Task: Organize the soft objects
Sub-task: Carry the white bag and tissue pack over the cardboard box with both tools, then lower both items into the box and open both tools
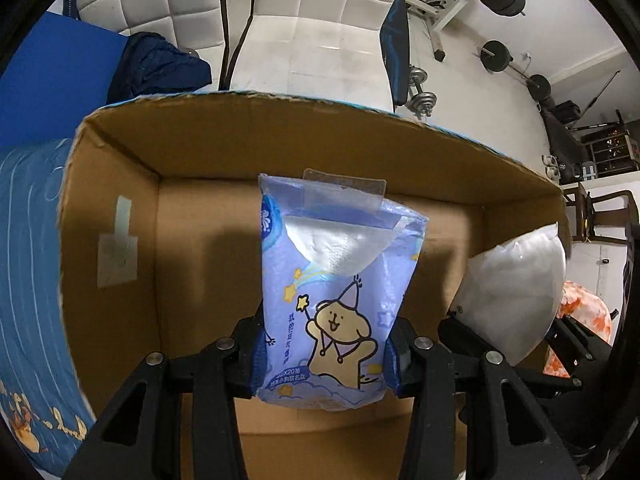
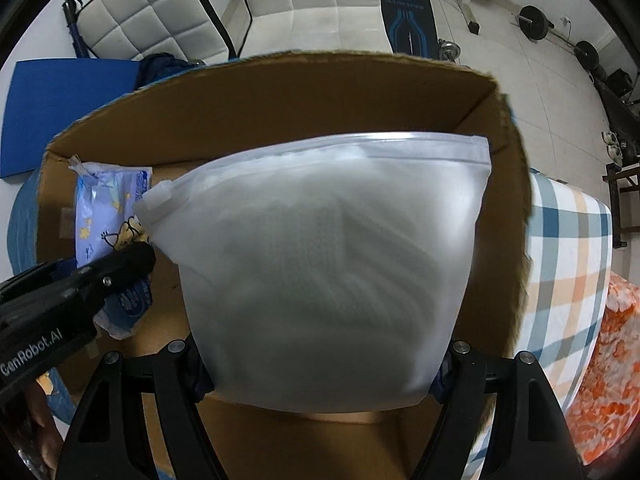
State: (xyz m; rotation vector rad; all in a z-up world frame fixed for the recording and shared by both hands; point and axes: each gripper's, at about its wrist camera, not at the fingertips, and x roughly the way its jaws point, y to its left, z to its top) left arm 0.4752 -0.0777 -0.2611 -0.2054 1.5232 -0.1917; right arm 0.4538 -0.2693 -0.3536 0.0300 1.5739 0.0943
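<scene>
My left gripper (image 1: 326,360) is shut on a blue tissue pack (image 1: 336,292) with a cartoon bear print, held upright over the open cardboard box (image 1: 120,208). My right gripper (image 2: 320,376) is shut on a frosted white zip bag (image 2: 324,260) with folded white fabric inside, held over the same box (image 2: 280,92). In the left wrist view the white bag (image 1: 516,284) and the right gripper (image 1: 512,344) sit at the right. In the right wrist view the tissue pack (image 2: 108,216) and the left gripper (image 2: 132,264) sit at the left.
The box stands on a bed with blue cartoon bedding (image 1: 32,260) and a plaid sheet (image 2: 568,264). An orange patterned cloth (image 2: 608,360) lies at the right. A blue mat (image 1: 52,80), dark clothing (image 1: 160,64), a white padded sofa (image 1: 304,20) and gym weights (image 1: 496,56) lie beyond.
</scene>
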